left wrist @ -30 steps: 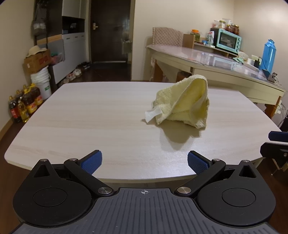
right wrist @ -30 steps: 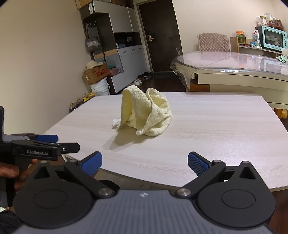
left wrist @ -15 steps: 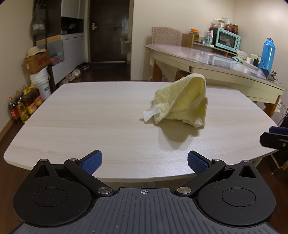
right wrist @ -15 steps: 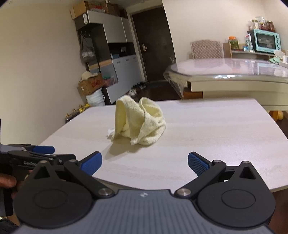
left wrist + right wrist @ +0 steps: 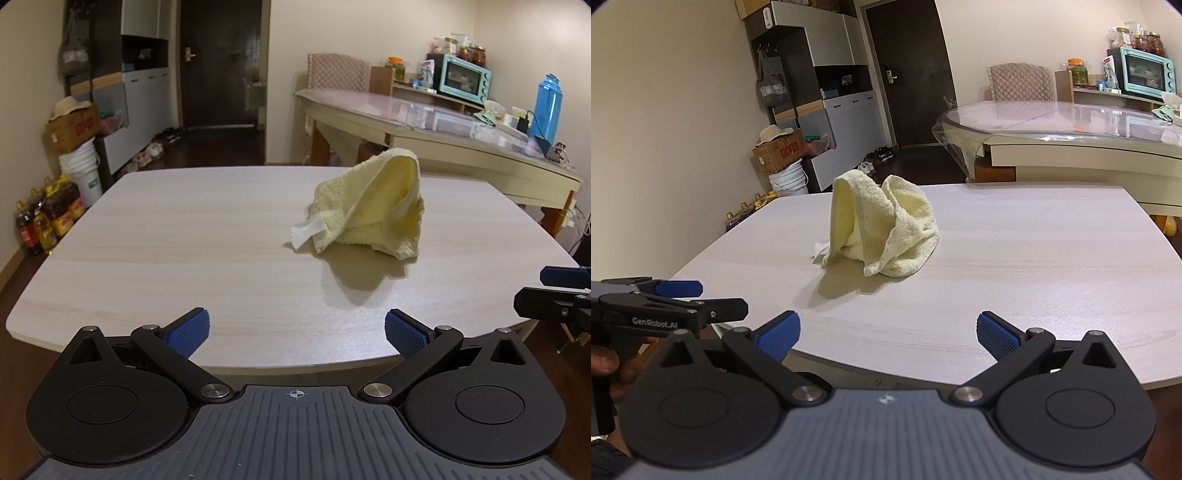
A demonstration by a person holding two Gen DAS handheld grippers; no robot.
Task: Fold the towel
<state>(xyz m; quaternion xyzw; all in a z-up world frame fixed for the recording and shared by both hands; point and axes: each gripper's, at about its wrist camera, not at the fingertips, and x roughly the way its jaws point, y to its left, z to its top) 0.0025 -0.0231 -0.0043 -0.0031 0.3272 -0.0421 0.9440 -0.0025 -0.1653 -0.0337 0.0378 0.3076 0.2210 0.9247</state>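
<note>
while the pale yellow towel (image 5: pixel 373 212) sits crumpled in a heap mid-table (image 5: pixel 184 240), both grippers hang at the near edge. left gripper (image 5: pixel 296 330) and right gripper (image 5: pixel 888 332) are both spread wide, holding nothing, well apart from it.

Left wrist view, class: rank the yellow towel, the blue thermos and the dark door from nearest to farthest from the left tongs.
1. Yellow towel: crumpled on the near table, ahead and slightly right of the left tongs.
2. Blue thermos: far right, on the second table.
3. Dark door: back wall, left of centre.
</note>
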